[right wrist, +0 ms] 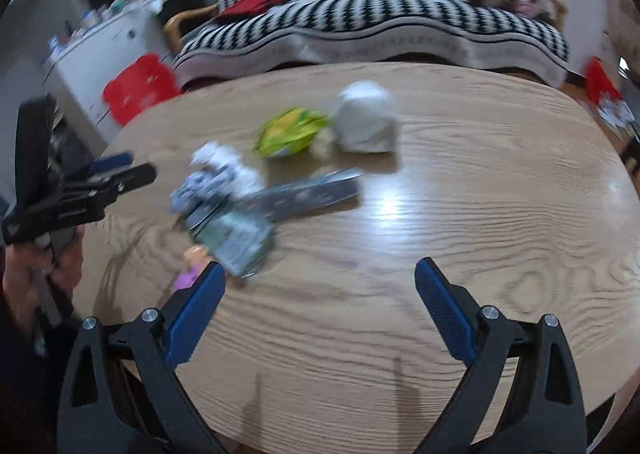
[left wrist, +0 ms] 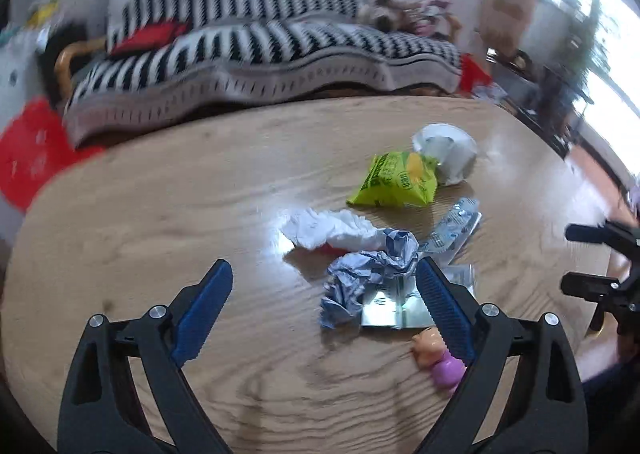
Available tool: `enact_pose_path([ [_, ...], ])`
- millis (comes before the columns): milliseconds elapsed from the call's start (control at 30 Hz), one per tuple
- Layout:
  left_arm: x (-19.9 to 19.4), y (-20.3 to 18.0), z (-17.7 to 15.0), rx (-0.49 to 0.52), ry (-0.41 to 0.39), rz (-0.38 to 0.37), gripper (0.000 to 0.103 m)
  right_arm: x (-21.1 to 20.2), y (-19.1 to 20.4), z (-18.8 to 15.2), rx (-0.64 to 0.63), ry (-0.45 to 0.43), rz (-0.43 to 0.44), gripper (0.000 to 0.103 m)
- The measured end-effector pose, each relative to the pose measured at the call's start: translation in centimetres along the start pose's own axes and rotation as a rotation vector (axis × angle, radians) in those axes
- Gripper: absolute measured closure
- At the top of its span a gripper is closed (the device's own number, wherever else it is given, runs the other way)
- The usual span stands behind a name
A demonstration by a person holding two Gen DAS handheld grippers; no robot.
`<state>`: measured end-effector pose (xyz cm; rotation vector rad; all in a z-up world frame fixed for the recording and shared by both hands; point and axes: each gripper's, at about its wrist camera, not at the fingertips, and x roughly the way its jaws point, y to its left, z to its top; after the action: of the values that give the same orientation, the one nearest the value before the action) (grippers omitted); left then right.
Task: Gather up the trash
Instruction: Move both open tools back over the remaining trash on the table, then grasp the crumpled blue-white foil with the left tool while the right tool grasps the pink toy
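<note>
Your left gripper (left wrist: 324, 278) hangs over the wooden table (left wrist: 160, 214) with its jaws spread wide and nothing between them. Just ahead of it lies the trash heap. At the left of the heap, a white crumpled tissue (left wrist: 328, 230) rests against a crumpled bluish-grey paper ball (left wrist: 368, 274), which sits partly on a flat silvery foil wrapper (left wrist: 396, 306) beside your right blue pad (left wrist: 444, 314). Touching that pad's lower edge is a small toy figure with a peach head and purple body (left wrist: 438, 358). Farther back lies a lime-green snack bag (left wrist: 400, 178), touching a crushed white paper cup (left wrist: 448, 150) on its right. Between the bag and the foil lies a clear, printed plastic wrapper (left wrist: 456, 226). At the far right edge, your right gripper (left wrist: 584, 258) is released too, its black fingers apart above the table edge; in its own view those jaws (right wrist: 320, 282) gape over bare wood, with the heap to their left. Behind the table stands a sofa under a black-and-white zigzag blanket (left wrist: 260, 42).
</note>
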<state>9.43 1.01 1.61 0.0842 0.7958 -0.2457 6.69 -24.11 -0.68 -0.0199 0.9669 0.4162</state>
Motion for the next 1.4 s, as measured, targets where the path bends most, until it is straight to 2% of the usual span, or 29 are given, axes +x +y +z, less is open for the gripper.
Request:
enact_pose_path([
  [67, 0.2, -0.2, -0.6, 0.039, -0.016, -0.013, 0.012, 0.8, 1.5, -0.4, -0.019, 0.015, 0.015, 0.011],
  [167, 2.7, -0.5, -1.2, 0.077, 0.044, -0.015, 0.012, 1.9, 3.1, -1.0, -0.017, 0.033, 0.036, 0.011],
  [267, 4.3, -1.0, -0.9, 0.111, 0.060, -0.009, 0.012, 3.3, 4.8, -1.6, -0.037, 0.059, 0.040, 0.011],
  [467, 7.4, -1.0, -0.5, 0.107, 0.107, -0.050, 0.014, 5.0, 7.5, -2.5, -0.087, 0.088, 0.046, 0.011],
  [600, 7.4, -1.0, -1.0, 0.110, 0.115, -0.065, 0.028, 5.7, 8.6, -2.6, -0.093, 0.091, 0.051, 0.018],
  [700, 7.7, -1.0, -1.0, 0.096, 0.132, -0.088, 0.054, 6.4, 9.1, -2.5, -0.092, 0.099, 0.050, 0.022],
  [800, 7.8, -0.8, -1.2, 0.073, 0.144, -0.098, 0.066, 7.2, 9.8, -2.5, -0.113, 0.099, 0.019, 0.024],
  [867, 7.7, -0.8, -1.3, 0.064, 0.144, -0.091, 0.070, 7.6, 10.4, -2.6, -0.125, 0.098, 0.006, 0.030],
  [933, 7.4, -0.5, -1.2, 0.044, 0.146, -0.093, 0.072, 7.6, 10.8, -2.7, -0.142, 0.080, -0.022, 0.038],
  [967, 7.0, -0.3, -1.2, 0.035, 0.138, -0.093, 0.072, 7.5, 11.1, -2.8, -0.157, 0.067, -0.035, 0.057],
  [1000, 6.6, -0.2, -1.1, 0.031, 0.128, -0.090, 0.072, 7.4, 11.2, -2.8, -0.158, 0.065, -0.028, 0.066],
  [1233, 3.1, 0.9, -0.8, -0.032, 0.072, -0.083, 0.072, 4.9, 10.4, -2.8, -0.153, 0.006, -0.002, 0.066],
  [1400, 2.1, 0.3, -0.6, -0.048, 0.061, -0.081, 0.072, 3.2, 7.5, -2.7, -0.105, -0.026, -0.025, 0.066],
])
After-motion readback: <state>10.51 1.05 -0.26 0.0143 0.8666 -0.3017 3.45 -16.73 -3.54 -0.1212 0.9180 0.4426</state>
